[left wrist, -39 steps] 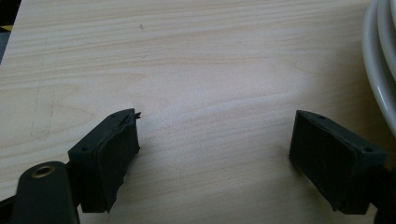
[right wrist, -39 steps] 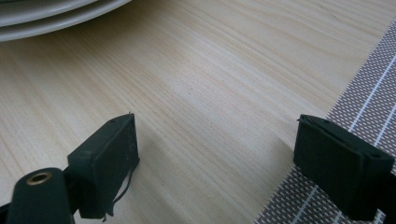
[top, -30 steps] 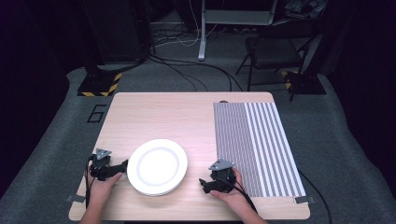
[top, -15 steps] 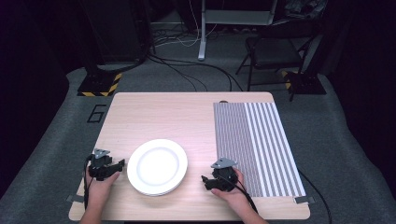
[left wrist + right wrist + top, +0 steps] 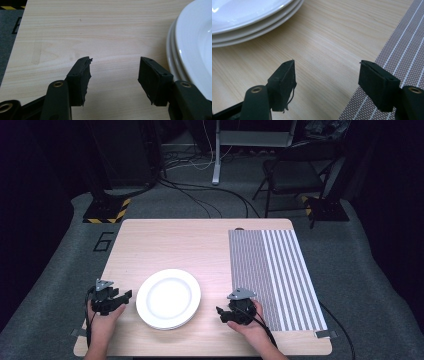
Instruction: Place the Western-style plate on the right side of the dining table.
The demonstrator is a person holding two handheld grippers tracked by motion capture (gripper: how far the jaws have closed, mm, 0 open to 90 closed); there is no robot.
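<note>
From the high view, we see a stack of white plates near the front edge of the desk, with the left tongs just to the plates' left and the right tongs to their right, beside a striped mat. We judge nothing is started; a next move would call for closing in on a plate rim.

In the left gripper view, our left tongs stand released and empty, plates at the right, nothing on them.

In the right gripper view, the right tongs gape empty too, between the plates and the mat.
</note>
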